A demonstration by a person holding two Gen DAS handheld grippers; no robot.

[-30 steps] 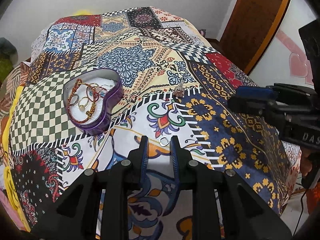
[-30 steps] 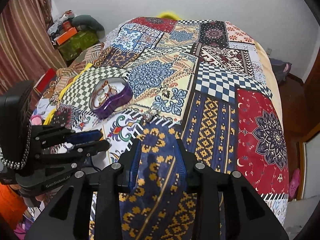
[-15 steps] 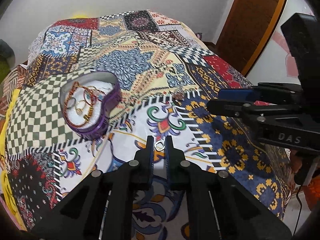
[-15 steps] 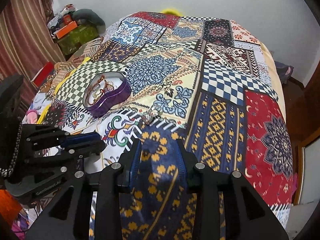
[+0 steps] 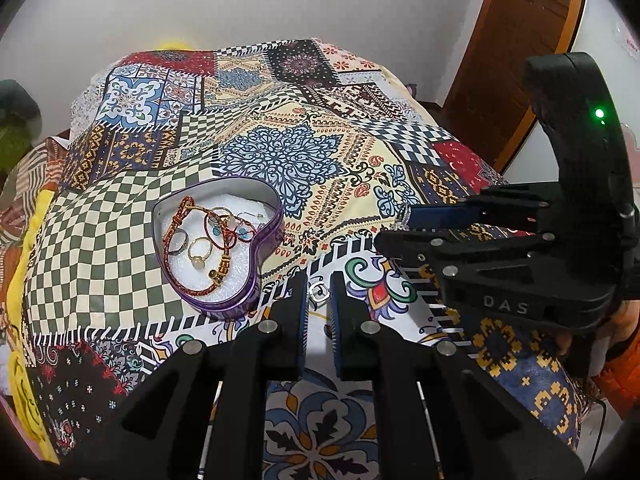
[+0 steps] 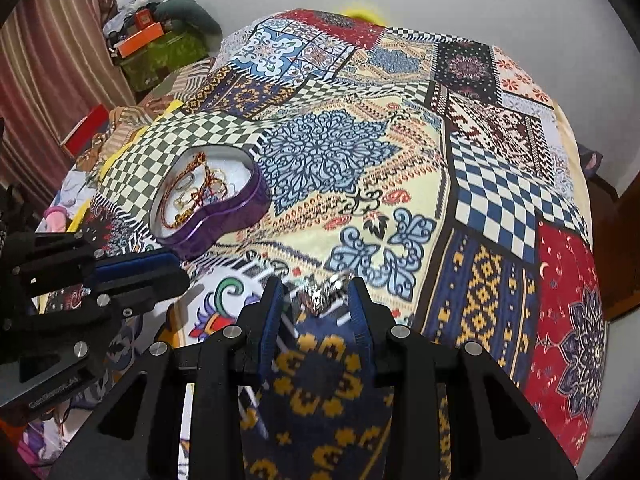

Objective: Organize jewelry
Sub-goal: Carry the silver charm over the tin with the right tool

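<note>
A small silver ring [image 5: 319, 291] sits pinched between the tips of my left gripper [image 5: 319, 293], which is shut on it just above the patterned bedspread [image 5: 304, 152]. A purple heart-shaped tin [image 5: 256, 276] lies to the left of it and holds bracelets and rings on white padding. My right gripper [image 6: 316, 294] is open, with a sparkly silver jewelry piece [image 6: 322, 294] lying on the bedspread between its fingertips; the pads stand clear of it. The tin [image 6: 224, 228] shows at the left of the right wrist view, beyond the left gripper [image 6: 176, 270].
The bedspread [image 6: 400, 160] drapes over a bed that falls away at the right and near edges. A wooden door [image 5: 516, 40] stands at the far right. Boxes and bags [image 6: 156, 48] are piled beside a striped curtain [image 6: 52, 60] on the left.
My left gripper shut on the small silver ring and shifted toward the tin. My right gripper came forward and lower, so the sparkly piece now lies between its fingertips.
</note>
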